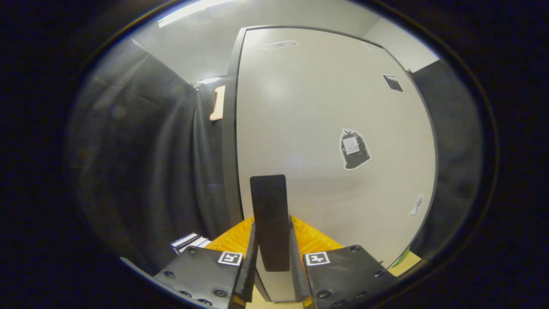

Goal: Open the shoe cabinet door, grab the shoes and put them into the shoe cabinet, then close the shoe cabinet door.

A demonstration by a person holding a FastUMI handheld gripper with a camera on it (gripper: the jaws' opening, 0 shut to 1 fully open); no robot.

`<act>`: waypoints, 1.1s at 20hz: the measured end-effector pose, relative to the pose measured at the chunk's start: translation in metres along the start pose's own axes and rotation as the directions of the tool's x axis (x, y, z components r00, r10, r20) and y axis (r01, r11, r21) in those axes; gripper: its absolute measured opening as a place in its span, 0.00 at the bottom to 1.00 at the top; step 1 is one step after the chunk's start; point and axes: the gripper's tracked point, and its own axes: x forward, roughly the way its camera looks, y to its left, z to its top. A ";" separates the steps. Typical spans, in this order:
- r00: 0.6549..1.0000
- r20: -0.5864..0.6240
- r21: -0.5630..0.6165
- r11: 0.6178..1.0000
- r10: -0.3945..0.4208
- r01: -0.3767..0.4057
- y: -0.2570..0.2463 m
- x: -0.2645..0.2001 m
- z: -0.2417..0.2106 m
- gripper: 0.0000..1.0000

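Note:
The shoe cabinet door (309, 111) is a large white panel close ahead, with a dark edge along its left side. A flat black handle (268, 193) stands upright on the door's lower part. My gripper (273, 225) is shut on this handle, with one finger pressed against each of its sides. The handle's lower end sits between the fingers and its top rises beyond them. I cannot tell whether the door is ajar.
Black cloth hangs to the left (141, 150) and right (454, 141) of the cabinet. A small striped stack (186, 241) lies low on the left beside my left finger. Stickers, one shaped like a black bag (354, 149), dot the door. A light wooden surface (407, 262) shows at lower right.

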 end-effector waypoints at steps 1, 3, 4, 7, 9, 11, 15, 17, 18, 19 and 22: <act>1.000 -0.001 0.002 1.000 0.013 -0.013 0.003 0.002 -0.002 0.50; 1.000 0.010 -0.010 1.000 0.006 -0.006 0.002 0.000 0.000 0.42; 1.000 0.009 -0.012 1.000 0.005 -0.005 0.003 0.000 0.000 0.38; 1.000 0.022 -0.006 1.000 -0.001 0.001 0.002 0.000 0.000 0.25; 1.000 0.027 0.012 1.000 -0.006 0.005 0.002 -0.001 0.000 0.23; 1.000 0.022 0.014 1.000 -0.007 0.007 0.001 0.000 0.000 0.20; 0.999 0.033 0.014 1.000 -0.022 0.022 0.000 -0.006 0.000 0.16; 0.999 0.036 0.022 0.999 -0.034 0.033 -0.001 -0.011 0.001 0.17; 0.999 0.037 0.023 0.999 -0.038 0.037 -0.001 -0.014 0.001 0.17; 0.998 0.039 0.023 0.999 -0.041 0.040 -0.001 -0.017 0.002 0.16; 0.998 0.047 0.024 0.998 -0.051 0.050 -0.005 -0.031 0.002 0.16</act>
